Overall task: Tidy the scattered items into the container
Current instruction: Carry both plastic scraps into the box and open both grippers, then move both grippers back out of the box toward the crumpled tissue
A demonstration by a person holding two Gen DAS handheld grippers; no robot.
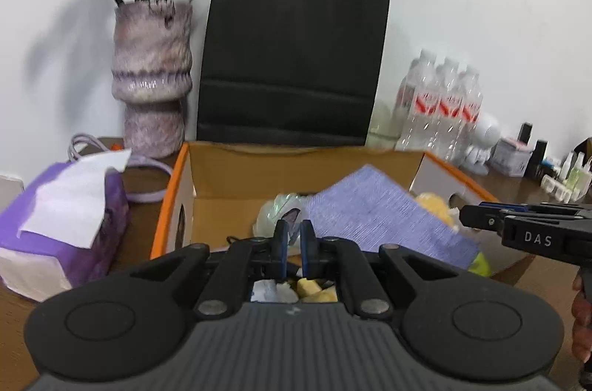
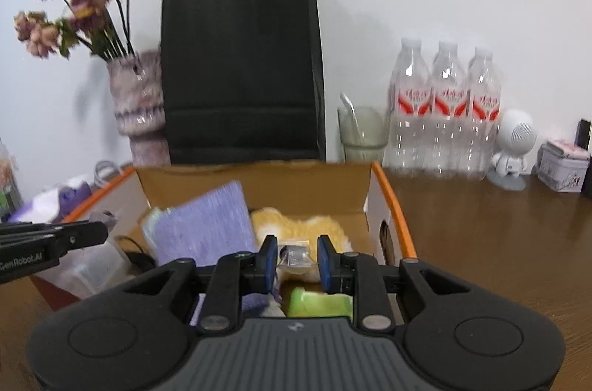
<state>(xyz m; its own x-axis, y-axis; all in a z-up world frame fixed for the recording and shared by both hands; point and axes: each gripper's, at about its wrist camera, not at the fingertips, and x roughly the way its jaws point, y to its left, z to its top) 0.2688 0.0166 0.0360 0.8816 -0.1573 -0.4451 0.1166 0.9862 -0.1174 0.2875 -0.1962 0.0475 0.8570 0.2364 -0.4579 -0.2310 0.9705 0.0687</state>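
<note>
An open cardboard box with orange edges [image 1: 174, 191] [image 2: 392, 195] stands on the brown table and holds a purple cloth [image 1: 384, 217] [image 2: 207, 224], a yellow plush toy [image 2: 296, 224], a clear plastic wrapper [image 1: 281, 209] and a green item [image 2: 318, 304]. My left gripper [image 1: 293, 239] hovers over the box's near left part, jaws nearly closed with a thin gap, nothing between them. My right gripper [image 2: 296, 256] hovers over the box's near right part, jaws open; a small clear packet [image 2: 294, 256] lies between them, touching neither pad.
A black paper bag [image 1: 296, 58] and a purple vase with dried flowers [image 1: 151, 76] stand behind the box. A purple tissue pack [image 1: 63, 224] lies left. Three water bottles [image 2: 444, 110], a glass [image 2: 362, 132], a white figurine [image 2: 514, 147] and a tin [image 2: 564, 165] stand right.
</note>
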